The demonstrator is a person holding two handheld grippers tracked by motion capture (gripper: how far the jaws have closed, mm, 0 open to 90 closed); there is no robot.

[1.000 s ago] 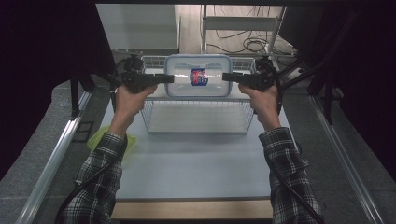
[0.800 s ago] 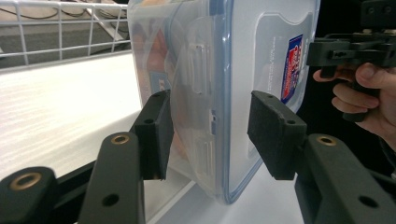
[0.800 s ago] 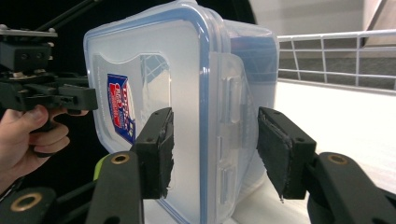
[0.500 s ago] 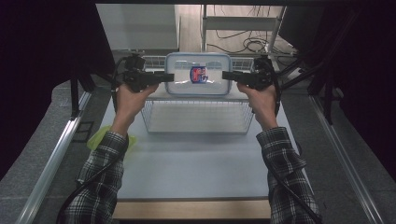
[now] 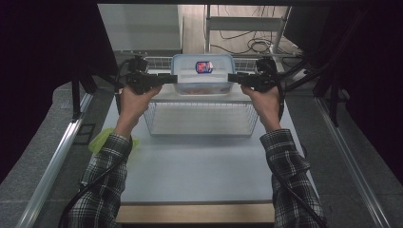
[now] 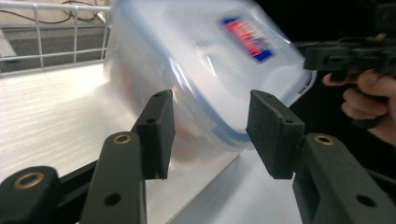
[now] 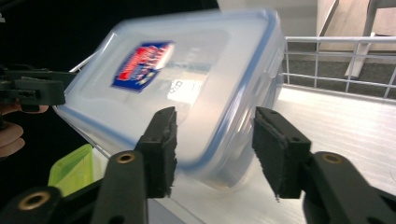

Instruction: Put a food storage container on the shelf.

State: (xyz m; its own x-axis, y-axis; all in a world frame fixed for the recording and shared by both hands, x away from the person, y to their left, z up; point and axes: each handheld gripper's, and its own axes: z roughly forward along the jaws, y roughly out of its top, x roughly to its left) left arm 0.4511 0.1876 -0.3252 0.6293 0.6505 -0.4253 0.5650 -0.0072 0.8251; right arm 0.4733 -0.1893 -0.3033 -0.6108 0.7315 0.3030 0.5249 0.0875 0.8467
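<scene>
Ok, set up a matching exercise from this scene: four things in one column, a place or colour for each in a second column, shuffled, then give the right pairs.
Things
1. plastic container
2. wire basket
3. green item
4. label

Places and colours
A. red and blue, on top of the lid
B. on the table's left side, by the person's left sleeve
C. on the table, below the raised box
D. held up between the left gripper and the right gripper, one at each end

Pairs: 1-D, 2-C, 3-B, 4-A
</scene>
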